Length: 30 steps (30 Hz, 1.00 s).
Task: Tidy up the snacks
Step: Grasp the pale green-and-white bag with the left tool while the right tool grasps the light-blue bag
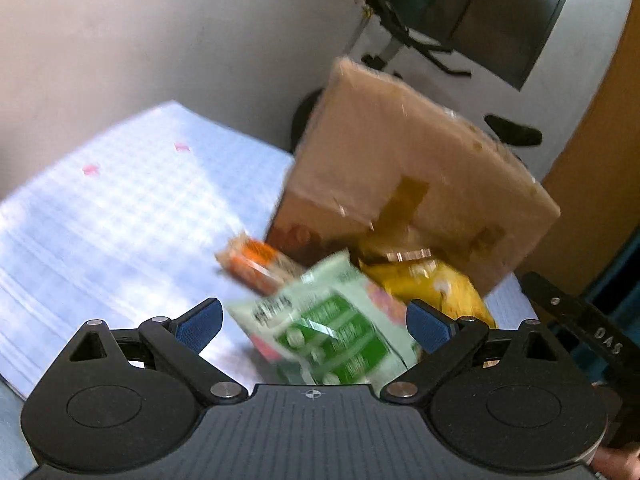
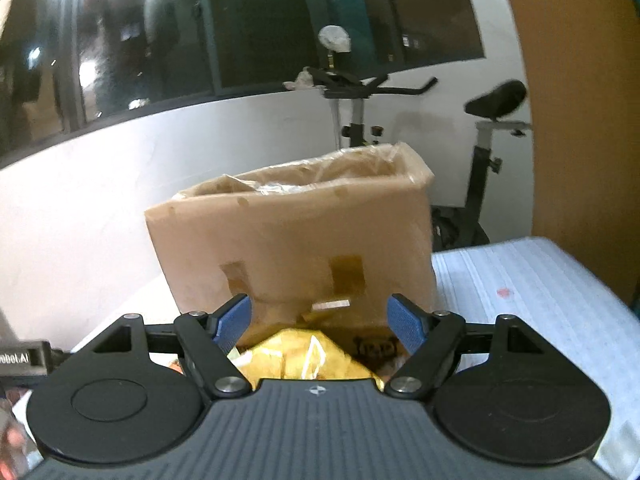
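Note:
A tall cardboard box (image 1: pixel 416 168) with a plastic liner stands on the table; it also shows in the right wrist view (image 2: pixel 292 236). In front of it lie a green and white snack bag (image 1: pixel 328 324), an orange snack pack (image 1: pixel 256 264) and a yellow snack bag (image 1: pixel 428 284). My left gripper (image 1: pixel 314 320) is open, its blue pads on either side of the green bag without touching it. My right gripper (image 2: pixel 320 322) is open above the yellow bag (image 2: pixel 308 356), facing the box.
The table is covered by a pale blue checked sheet (image 1: pixel 120 220) with small pink marks. An exercise bike (image 2: pixel 360 120) stands behind the box by a white wall. A wooden panel (image 2: pixel 576 120) rises at the right. The other gripper's body (image 1: pixel 580 328) shows at right.

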Each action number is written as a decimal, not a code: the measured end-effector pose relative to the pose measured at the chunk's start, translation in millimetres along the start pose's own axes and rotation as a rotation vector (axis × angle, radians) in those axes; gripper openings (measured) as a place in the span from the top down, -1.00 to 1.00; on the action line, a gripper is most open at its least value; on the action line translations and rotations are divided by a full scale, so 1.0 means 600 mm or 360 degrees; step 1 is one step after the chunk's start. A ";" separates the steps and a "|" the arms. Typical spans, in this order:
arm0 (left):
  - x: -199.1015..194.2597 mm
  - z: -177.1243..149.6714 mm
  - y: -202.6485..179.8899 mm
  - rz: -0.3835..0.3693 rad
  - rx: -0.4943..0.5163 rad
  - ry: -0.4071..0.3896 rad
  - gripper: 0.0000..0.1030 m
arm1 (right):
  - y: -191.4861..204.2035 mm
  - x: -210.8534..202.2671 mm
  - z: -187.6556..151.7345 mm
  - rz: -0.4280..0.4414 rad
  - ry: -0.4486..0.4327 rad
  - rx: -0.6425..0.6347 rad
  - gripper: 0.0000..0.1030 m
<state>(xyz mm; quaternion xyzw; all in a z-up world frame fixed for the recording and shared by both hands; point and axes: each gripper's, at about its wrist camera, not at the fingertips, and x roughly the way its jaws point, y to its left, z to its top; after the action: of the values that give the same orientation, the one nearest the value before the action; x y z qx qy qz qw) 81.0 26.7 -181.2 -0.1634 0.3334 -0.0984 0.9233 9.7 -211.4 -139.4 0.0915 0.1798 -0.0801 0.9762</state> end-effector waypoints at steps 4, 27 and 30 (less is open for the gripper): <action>0.017 -0.022 -0.007 -0.0067 -0.0026 0.0049 -0.92 | -0.007 -0.002 -0.028 -0.0020 0.0054 -0.0002 -0.51; 0.118 -0.070 0.004 -0.0151 -0.0266 0.0141 -0.95 | -0.048 0.033 -0.082 -0.0139 0.0206 0.0047 -0.51; 0.129 -0.076 0.007 -0.0182 -0.0293 0.0156 -0.97 | -0.048 0.035 -0.085 -0.0171 0.0209 0.0009 -0.51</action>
<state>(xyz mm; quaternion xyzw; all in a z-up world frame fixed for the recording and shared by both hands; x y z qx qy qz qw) 110.5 -2.5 -261.3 -0.2613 0.3759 -0.1277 0.8798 6.4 -231.3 -198.4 0.0894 0.2477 -0.1268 0.9563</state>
